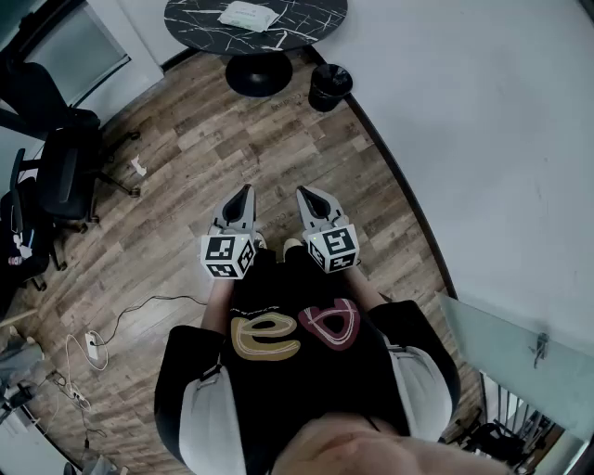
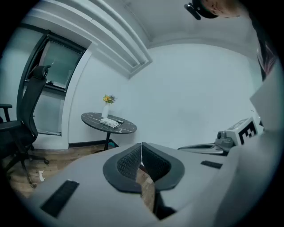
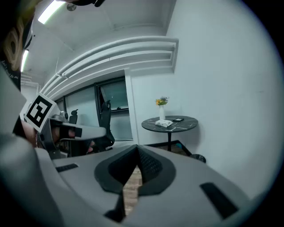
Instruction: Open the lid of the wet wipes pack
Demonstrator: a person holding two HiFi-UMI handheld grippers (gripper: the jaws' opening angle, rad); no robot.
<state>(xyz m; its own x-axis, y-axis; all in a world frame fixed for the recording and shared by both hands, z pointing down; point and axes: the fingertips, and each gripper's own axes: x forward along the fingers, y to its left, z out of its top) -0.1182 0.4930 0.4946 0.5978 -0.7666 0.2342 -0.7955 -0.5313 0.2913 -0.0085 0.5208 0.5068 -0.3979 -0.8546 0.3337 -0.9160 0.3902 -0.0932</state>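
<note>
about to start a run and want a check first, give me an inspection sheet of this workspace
surface: round dark marbled table, far ahead across the wood floor
job's things: wet wipes pack lying on the table, lid too small to judge
clutter: vase of flowers on the table
grippers: left gripper and right gripper both shut, empty, side by side before the person
cables: loose cable on the floor, left
surroundings: black bin by the table foot, office chairs left, white wall right
</note>
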